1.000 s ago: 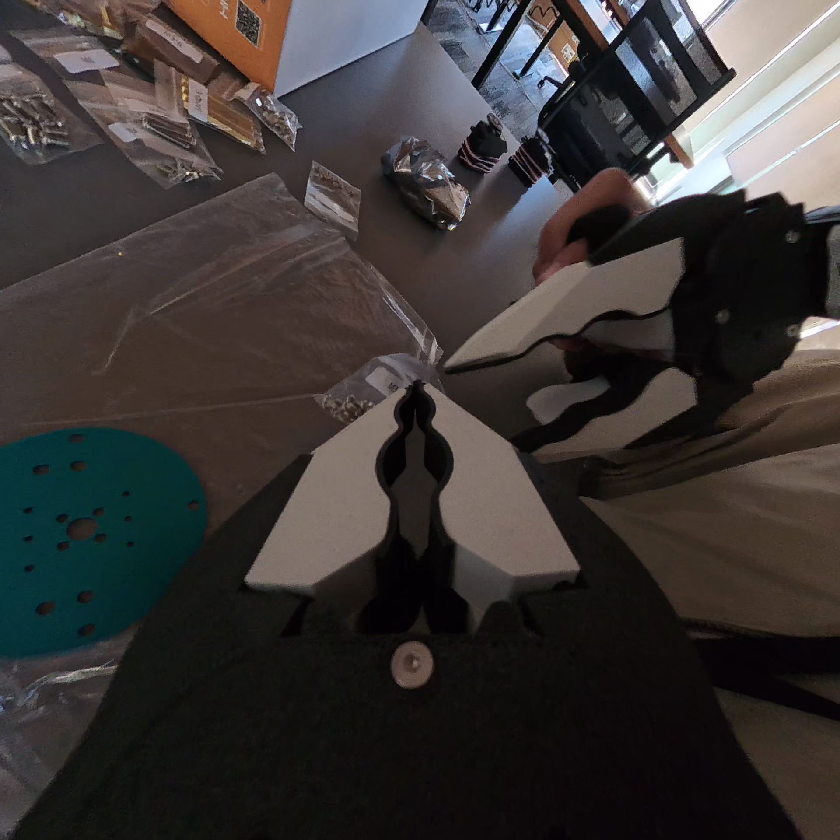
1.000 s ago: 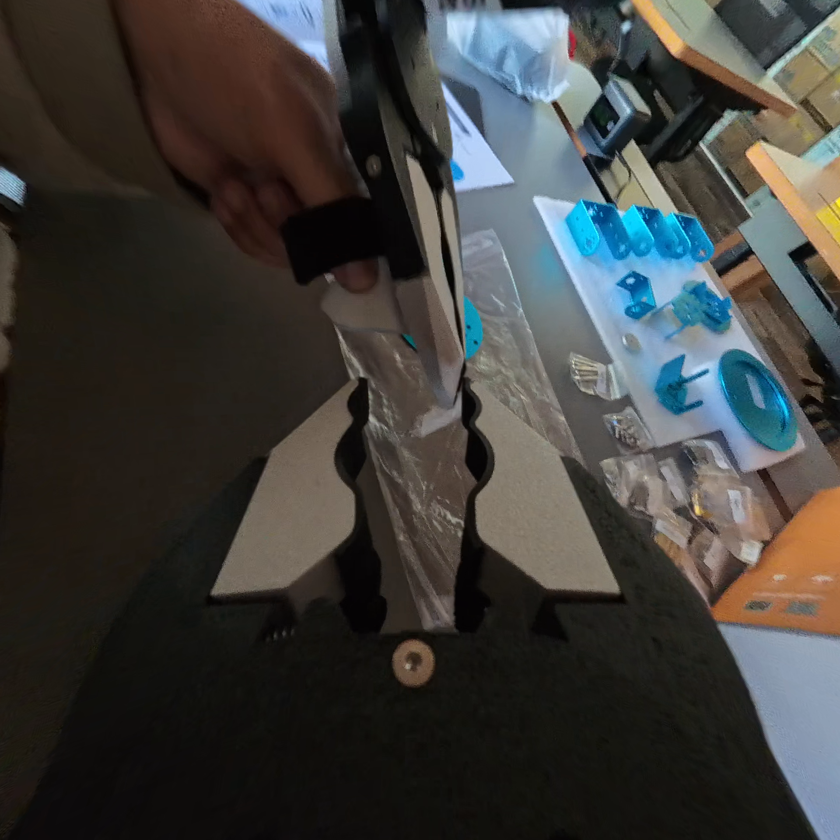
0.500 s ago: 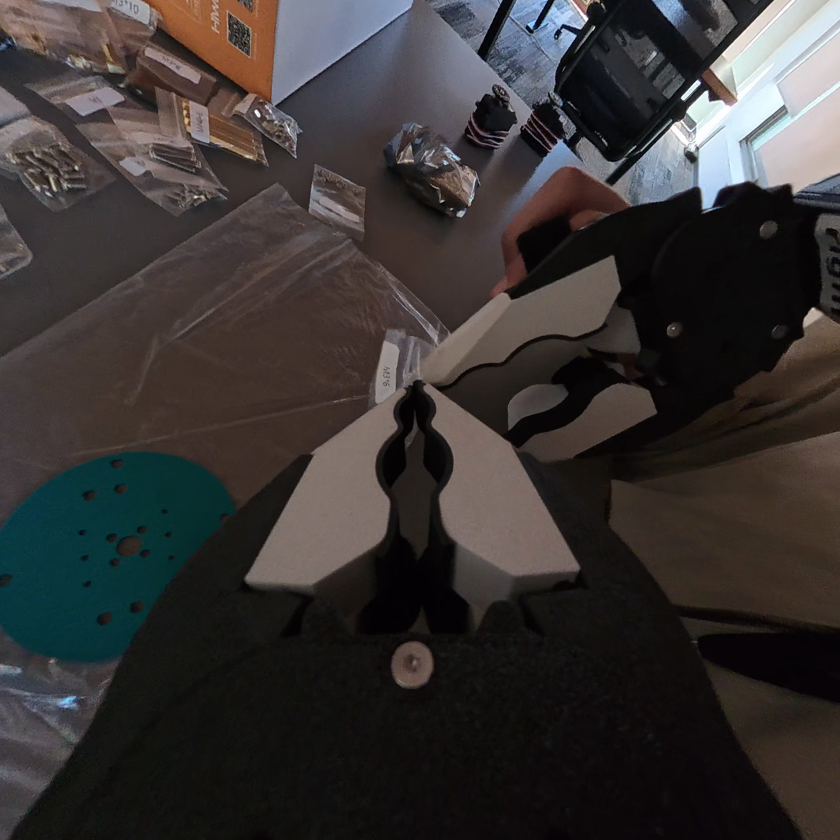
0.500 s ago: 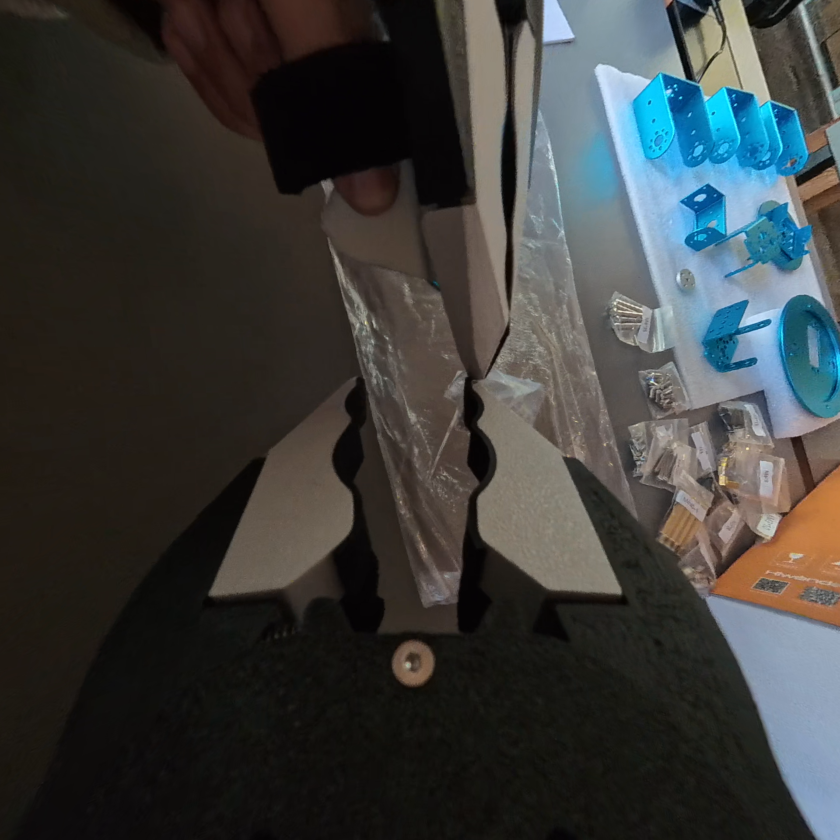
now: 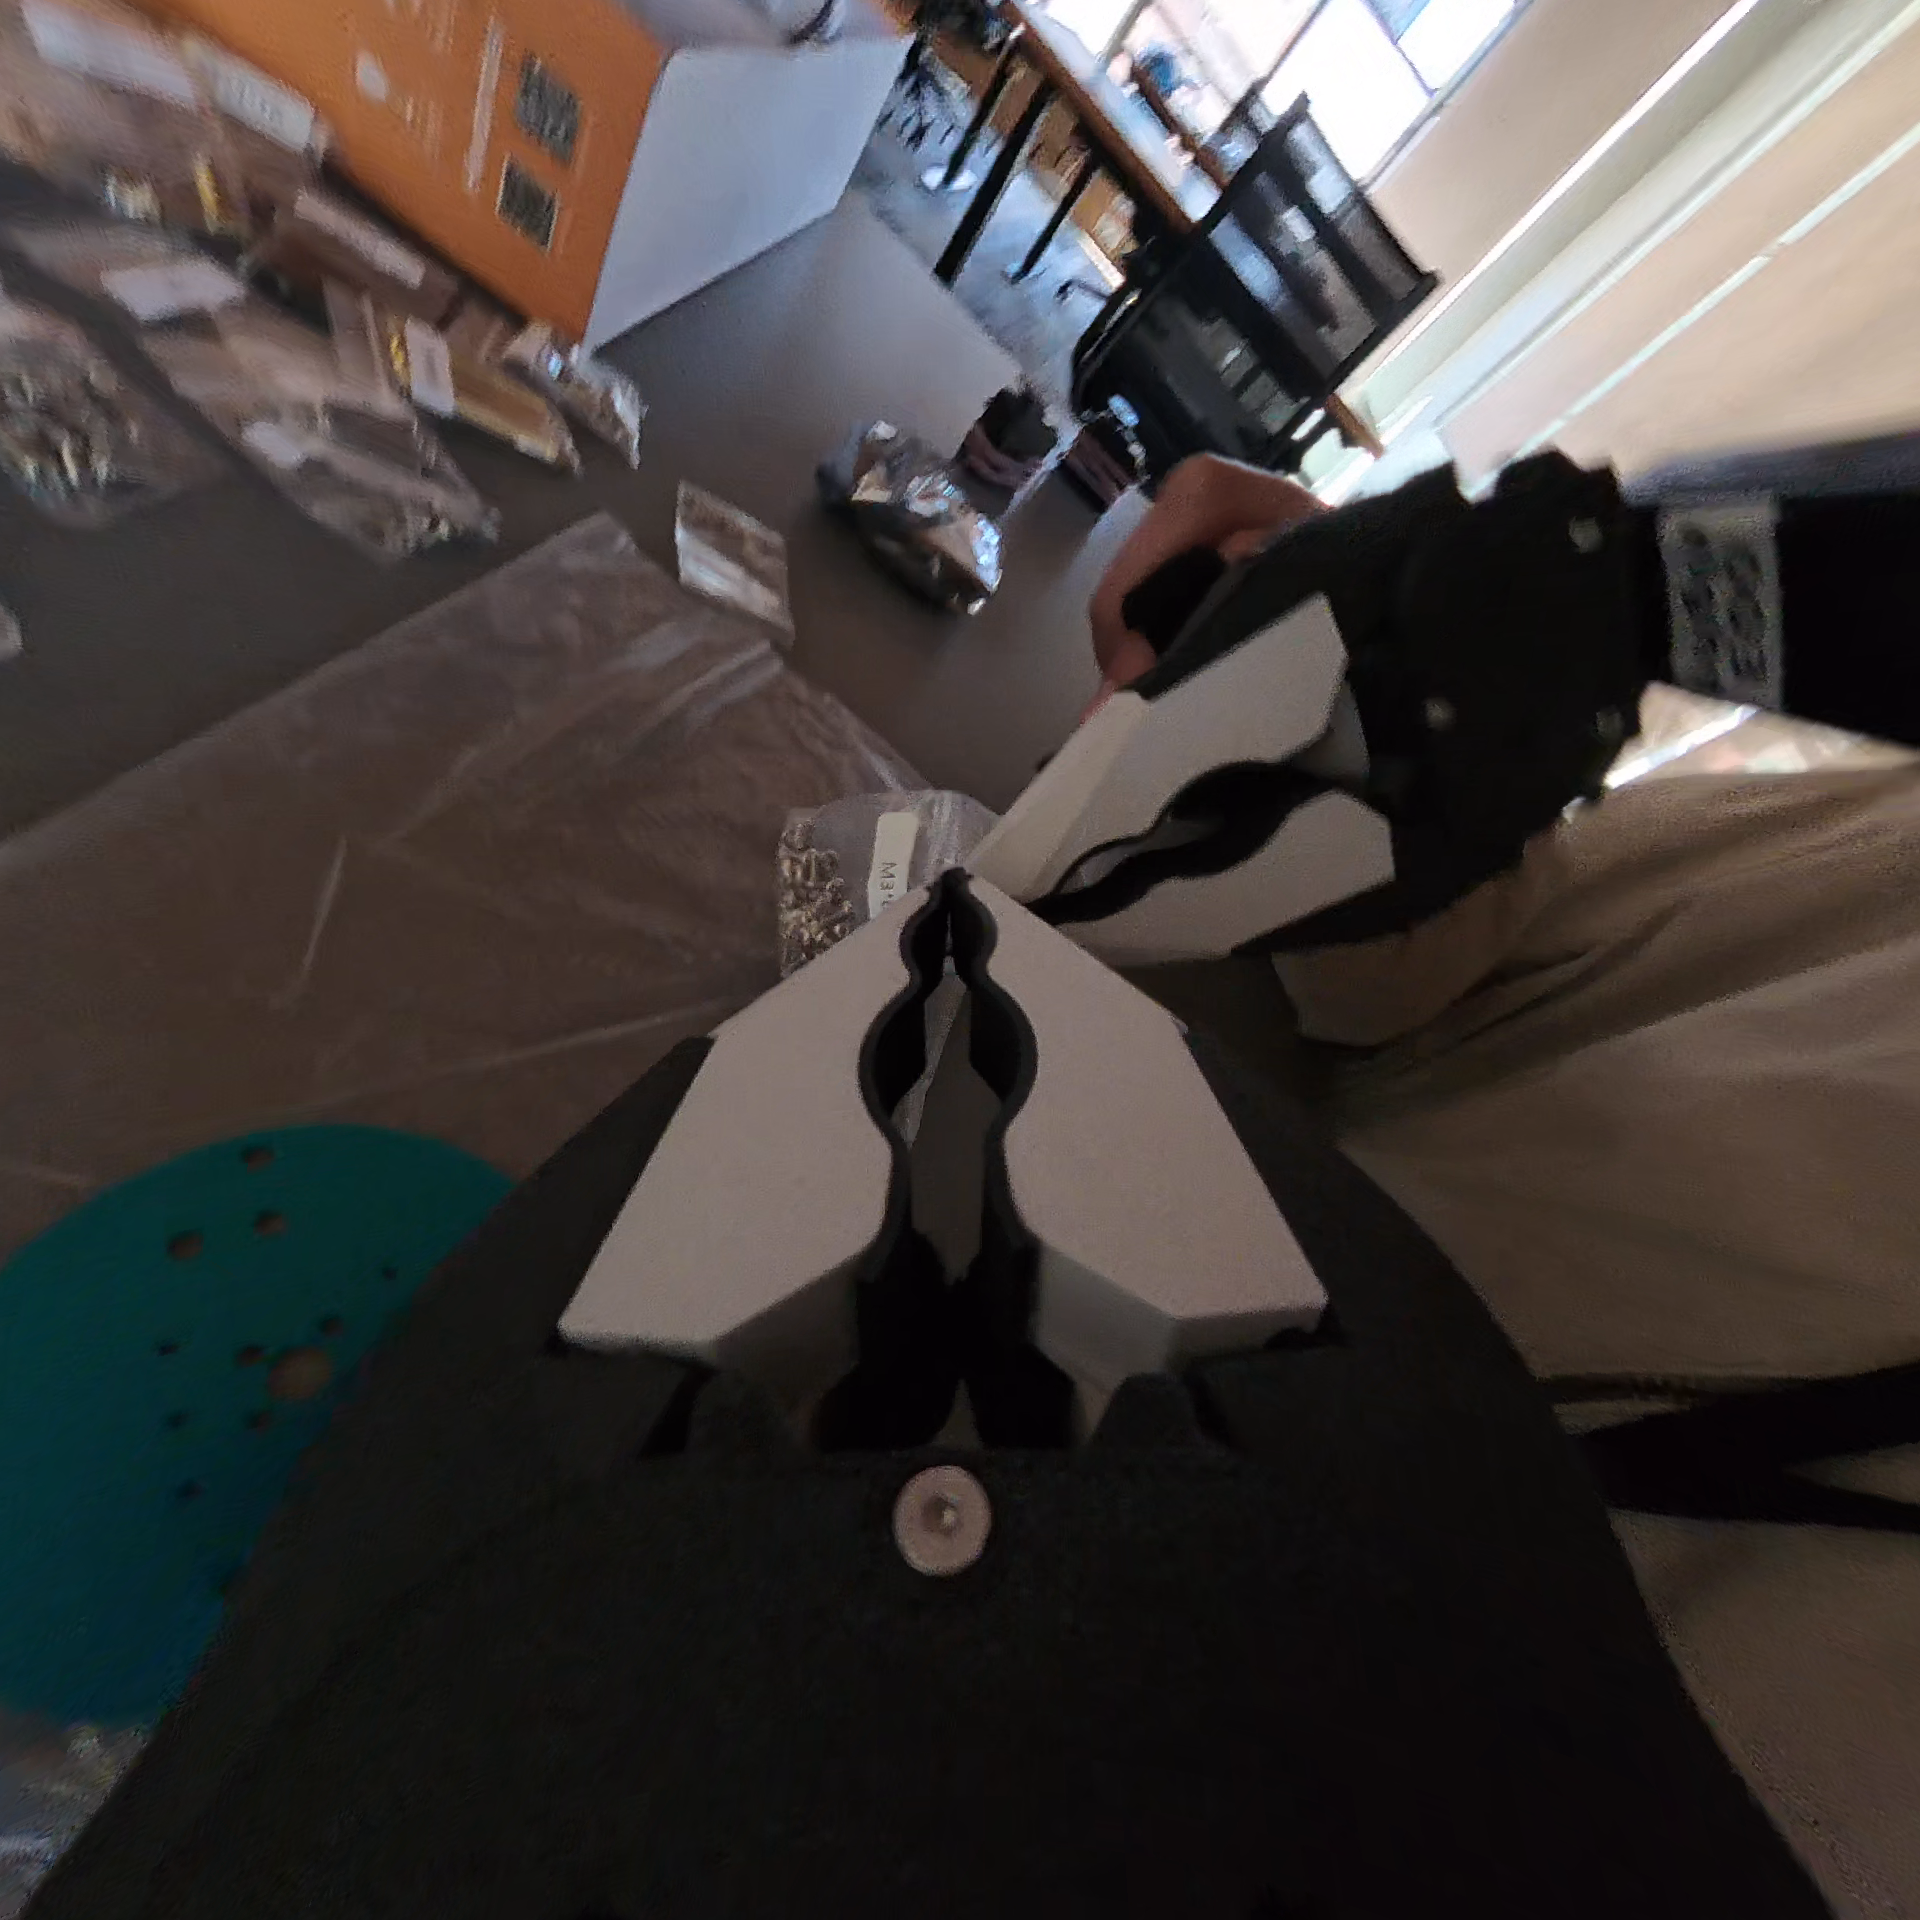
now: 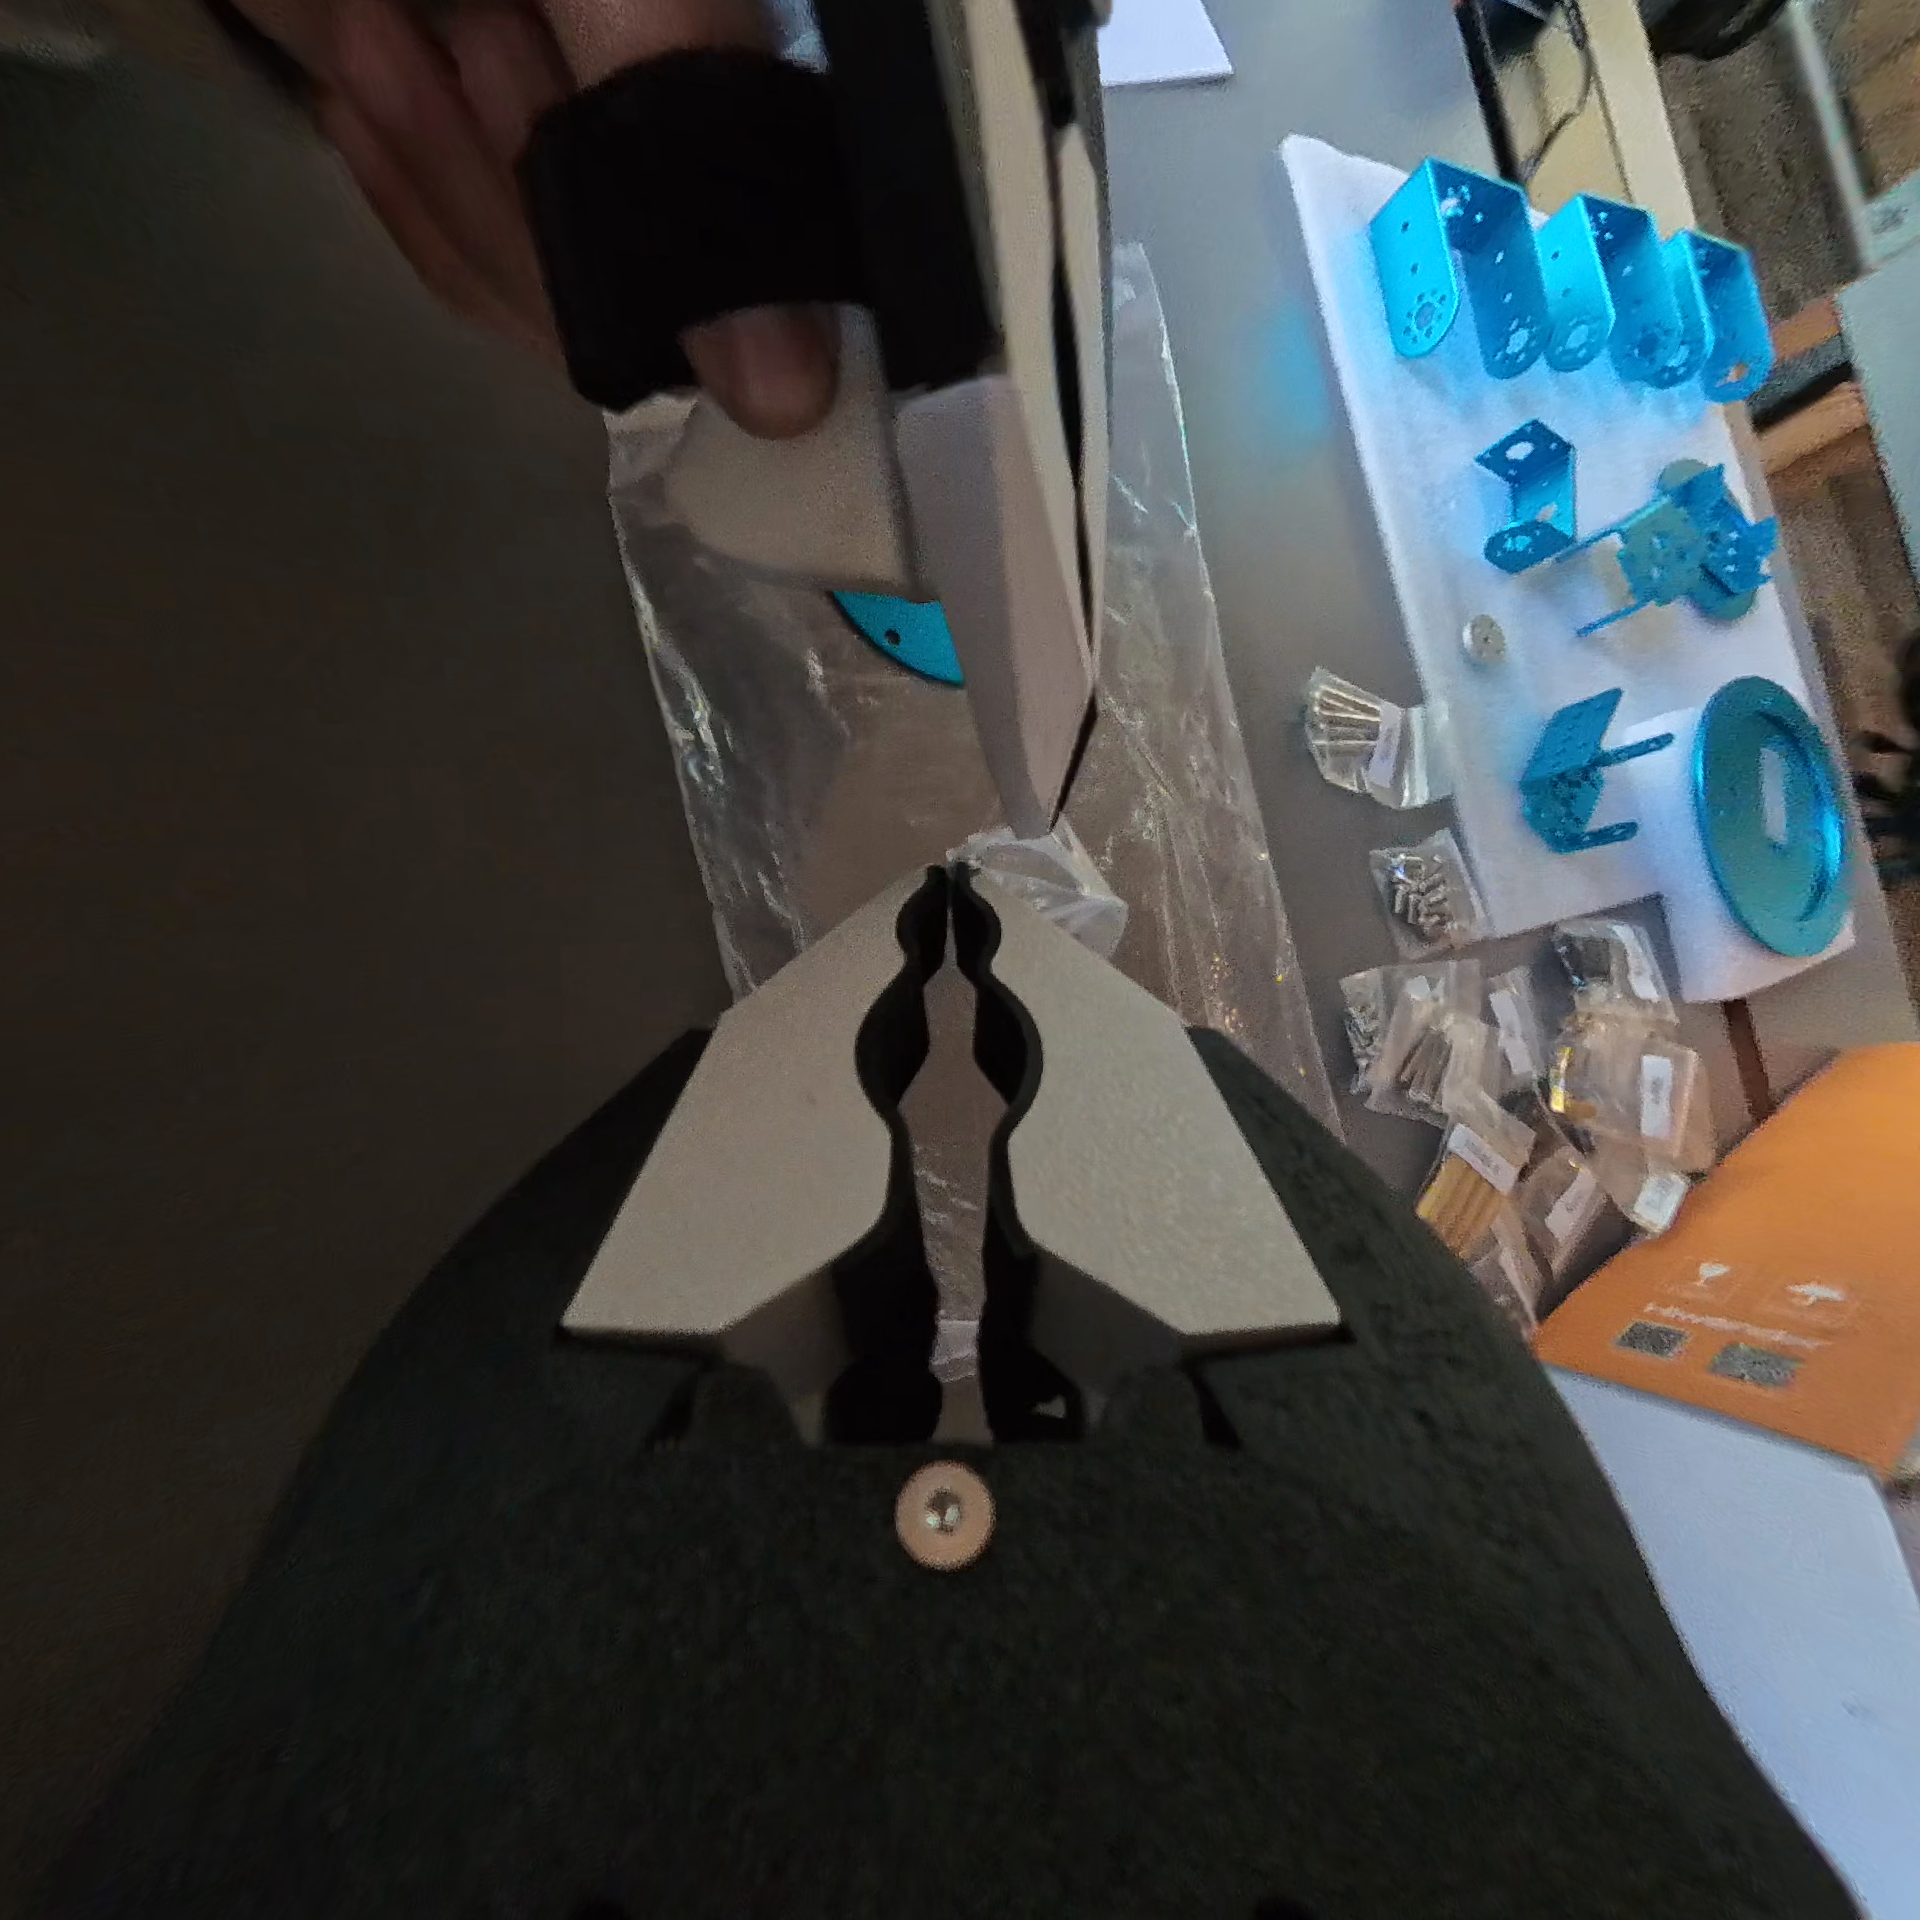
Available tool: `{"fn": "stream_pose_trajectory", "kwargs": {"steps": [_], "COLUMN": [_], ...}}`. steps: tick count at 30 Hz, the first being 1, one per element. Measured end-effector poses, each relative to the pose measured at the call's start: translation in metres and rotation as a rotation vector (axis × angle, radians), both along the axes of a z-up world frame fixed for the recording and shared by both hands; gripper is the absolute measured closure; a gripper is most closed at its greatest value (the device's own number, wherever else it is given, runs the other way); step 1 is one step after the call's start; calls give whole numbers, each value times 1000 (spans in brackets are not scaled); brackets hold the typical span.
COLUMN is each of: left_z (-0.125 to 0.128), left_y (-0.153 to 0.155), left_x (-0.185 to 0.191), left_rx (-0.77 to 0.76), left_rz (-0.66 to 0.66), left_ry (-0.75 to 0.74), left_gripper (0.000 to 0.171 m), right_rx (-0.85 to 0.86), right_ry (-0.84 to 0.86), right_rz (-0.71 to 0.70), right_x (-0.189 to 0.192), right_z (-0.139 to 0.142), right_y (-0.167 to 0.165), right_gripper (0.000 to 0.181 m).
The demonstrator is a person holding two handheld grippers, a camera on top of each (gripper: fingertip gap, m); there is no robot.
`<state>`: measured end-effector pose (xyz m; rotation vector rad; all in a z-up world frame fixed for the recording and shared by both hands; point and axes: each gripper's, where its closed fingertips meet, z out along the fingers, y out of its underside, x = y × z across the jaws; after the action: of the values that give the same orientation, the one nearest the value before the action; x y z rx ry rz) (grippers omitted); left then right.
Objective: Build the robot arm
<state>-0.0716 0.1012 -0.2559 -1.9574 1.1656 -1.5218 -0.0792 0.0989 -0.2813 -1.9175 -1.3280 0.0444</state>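
- At the near left edge of the desk [image 5: 925, 686] a teal perforated disc [image 5: 156, 1403] is seen lying on a large clear plastic sheet [image 5: 468, 779]. The sheet is spread flat toward the desk's near edge.
- Toward the far left corner, an orange box [image 5: 447, 135] and loose packets of hardware [image 5: 343, 416] are seen, well apart from both tools.
- The left gripper [image 5: 951, 883] is seen with its jaws brought together. A corner of a small clear bag of screws [image 5: 831, 894] appears to be pinched at the very tips.
- The bag is held clear of the sheet, above the near edge of the desk, between the two tools.
- The right gripper [image 5: 1003, 862] is met tip to tip with the left. Its jaws are likewise pressed together on the bag's neighbouring edge [image 6: 1039, 883], gripped by a hand [image 5: 1174, 561].
- Only thin film is caught by either tool, so the hold is judged slight. The screws' weight hangs to the left of both tips.
- Toward the right edge, blue brackets [image 6: 1558, 291] and a blue ring [image 6: 1766, 821] are laid out on a white foam sheet [image 6: 1351, 312].
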Motion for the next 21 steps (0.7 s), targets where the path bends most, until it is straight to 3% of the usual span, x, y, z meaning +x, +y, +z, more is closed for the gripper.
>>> {"fn": "stream_pose_trajectory", "kwargs": {"steps": [2,4,6,9,12,18,21], "left_z": [6,13,13,9,9,-7,-10], "left_y": [-1,4,9,13,10,-9,-16], "left_x": [-3,-9,-16,-24,-24,-14,-13], "left_rx": [47,88,195,403,446,468,407], "left_rz": [-39,-35,-26,-28,-42,-162,-211], "left_ry": [-58,-117,-134,-129,-136,-74,-91], "left_gripper": [170,138,117,105,100,101,101], "right_rx": [-100,-162,-212,-258,-301,-308,-354], "right_ry": [54,112,117,160,308,393,471], "right_rz": [62,120,174,257,340,392,467], "right_x": [-1,-3,-1,-4,-16,-27,-30], "right_z": [6,13,15,20,29,27,37], "right_y": [-2,1,5,10,5,-5,-18], "right_gripper": [181,181,181,181,181,181,181]}}
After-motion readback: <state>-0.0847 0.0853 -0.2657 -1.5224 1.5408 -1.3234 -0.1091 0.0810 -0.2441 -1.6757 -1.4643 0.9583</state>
